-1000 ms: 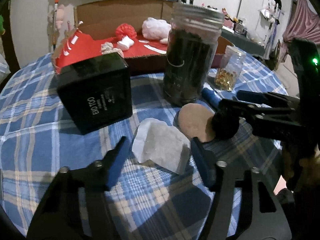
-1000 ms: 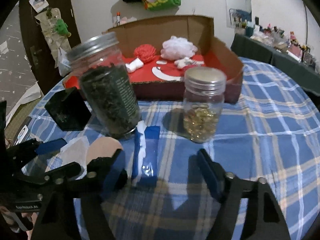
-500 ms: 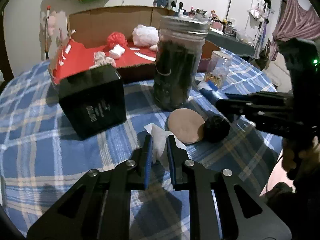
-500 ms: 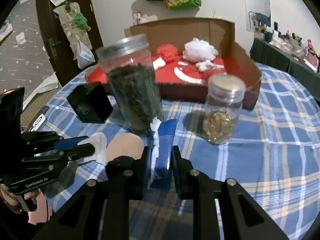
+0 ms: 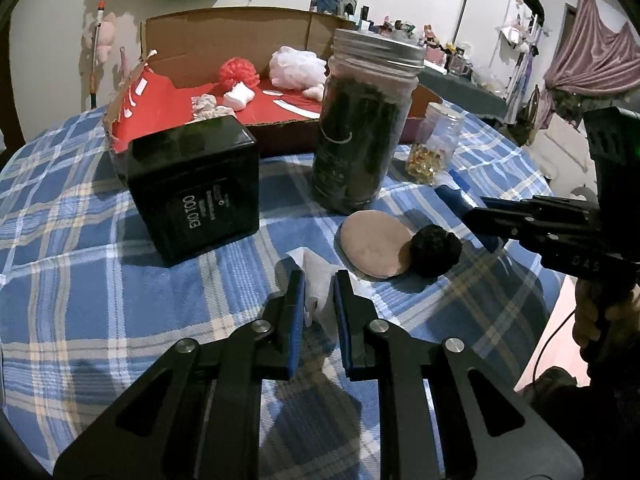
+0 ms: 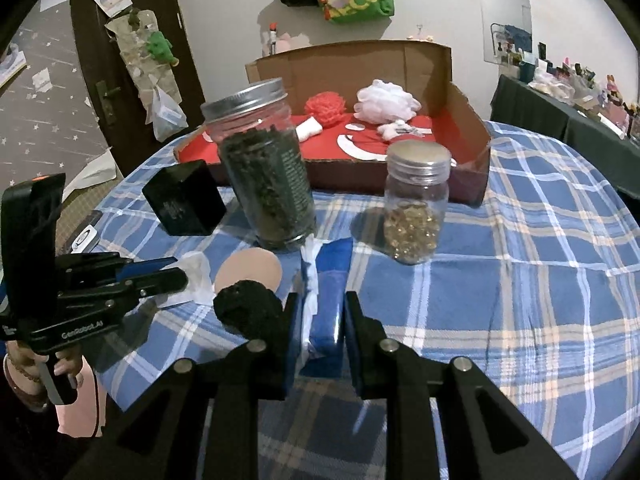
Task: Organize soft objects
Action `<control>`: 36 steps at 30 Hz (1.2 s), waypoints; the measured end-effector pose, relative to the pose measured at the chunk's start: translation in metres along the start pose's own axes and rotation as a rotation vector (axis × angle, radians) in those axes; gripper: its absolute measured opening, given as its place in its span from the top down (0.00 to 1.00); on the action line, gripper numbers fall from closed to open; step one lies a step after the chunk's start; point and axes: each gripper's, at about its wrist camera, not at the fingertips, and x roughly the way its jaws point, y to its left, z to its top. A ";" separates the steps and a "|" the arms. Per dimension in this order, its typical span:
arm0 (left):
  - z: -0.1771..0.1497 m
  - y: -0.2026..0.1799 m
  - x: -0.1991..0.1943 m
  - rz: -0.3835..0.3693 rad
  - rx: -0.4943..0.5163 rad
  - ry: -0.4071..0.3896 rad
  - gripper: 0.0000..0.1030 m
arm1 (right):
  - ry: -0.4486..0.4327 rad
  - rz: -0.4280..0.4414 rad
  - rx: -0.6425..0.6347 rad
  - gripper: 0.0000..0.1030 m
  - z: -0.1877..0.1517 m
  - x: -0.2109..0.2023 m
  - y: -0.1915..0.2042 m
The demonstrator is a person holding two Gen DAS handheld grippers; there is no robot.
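My left gripper (image 5: 319, 280) is shut on a white tissue (image 5: 316, 276) just above the blue checked tablecloth (image 5: 80, 280). My right gripper (image 6: 319, 304) is shut on a blue soft packet with a white edge (image 6: 326, 280). A tan round pad (image 5: 374, 242) and a black pom-pom (image 5: 436, 250) lie between the grippers. A cardboard box with a red lining (image 6: 460, 120) stands at the back; it holds a red pouf (image 6: 326, 106), a white pouf (image 6: 386, 100) and small white pieces.
A tall jar of dark leaves (image 6: 266, 172), a small jar of yellow capsules (image 6: 416, 204) and a black cube box (image 5: 194, 184) stand between the grippers and the cardboard box. The table edge drops away at the left of the right wrist view.
Both grippers went from open to shut, the left on the tissue, the right on the blue packet. Both objects are now lifted slightly off the cloth.
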 end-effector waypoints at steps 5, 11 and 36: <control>0.001 -0.001 -0.007 0.005 0.008 -0.018 0.87 | -0.007 0.003 -0.006 0.78 0.000 -0.004 0.002; 0.006 0.001 -0.019 0.004 0.005 -0.043 0.87 | -0.019 0.006 -0.018 0.78 0.001 -0.009 0.007; -0.011 -0.007 -0.009 0.025 0.075 -0.041 0.33 | 0.032 -0.012 -0.024 0.42 -0.027 0.009 0.007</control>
